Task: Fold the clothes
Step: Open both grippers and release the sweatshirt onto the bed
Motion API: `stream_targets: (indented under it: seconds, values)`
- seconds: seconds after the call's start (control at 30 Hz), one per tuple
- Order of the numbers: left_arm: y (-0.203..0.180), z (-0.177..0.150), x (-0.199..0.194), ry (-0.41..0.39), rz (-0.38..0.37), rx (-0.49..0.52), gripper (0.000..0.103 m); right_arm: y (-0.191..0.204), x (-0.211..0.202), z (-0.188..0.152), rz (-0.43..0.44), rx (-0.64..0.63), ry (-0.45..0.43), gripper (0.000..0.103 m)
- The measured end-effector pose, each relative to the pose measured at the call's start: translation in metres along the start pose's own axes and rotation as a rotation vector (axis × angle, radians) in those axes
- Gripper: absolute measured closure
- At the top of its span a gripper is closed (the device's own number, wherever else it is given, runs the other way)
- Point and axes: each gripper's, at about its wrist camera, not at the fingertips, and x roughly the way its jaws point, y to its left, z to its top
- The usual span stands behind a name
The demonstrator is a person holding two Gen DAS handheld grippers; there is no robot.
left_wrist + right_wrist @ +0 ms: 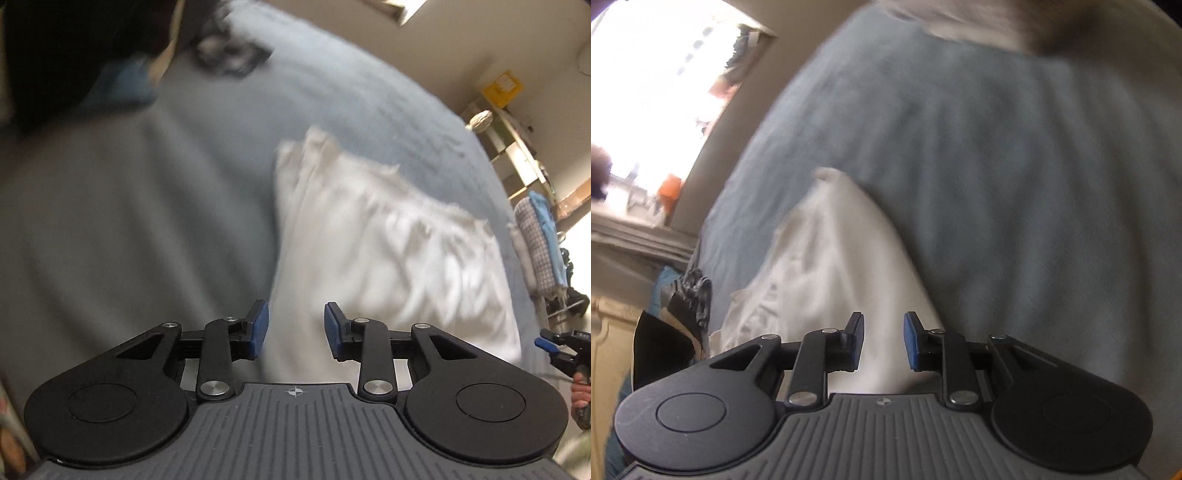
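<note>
Risk of springing loose: white garment (388, 251) folded mid-bed (155, 221), left gripper (296, 330) and right gripper (884, 341) above its near edge, jaws apart, gripping nothing, fold unpressed.

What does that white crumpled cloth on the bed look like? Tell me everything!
The white crumpled cloth looks soft, thin and wrinkly, with ragged-looking edges. It lies bunched in a long folded heap on the grey-blue bedspread, blurry in both views. In the right wrist view it narrows to a point. Neither open gripper pinches it.
</note>
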Motion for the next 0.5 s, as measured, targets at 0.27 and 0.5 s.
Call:
stream_targets:
  seconds: [0.27, 0.5]
  values:
    - [-0.042, 0.07, 0.043, -0.011, 0.022, 0.226, 0.055, 0.136, 0.054, 0.004, 0.096, -0.462, -0.057, 0.078]
    - [-0.035, 0.097, 0.089, 0.002, -0.005, 0.211, 0.049, 0.241, 0.129, -0.035, 0.095, -0.981, -0.036, 0.064]
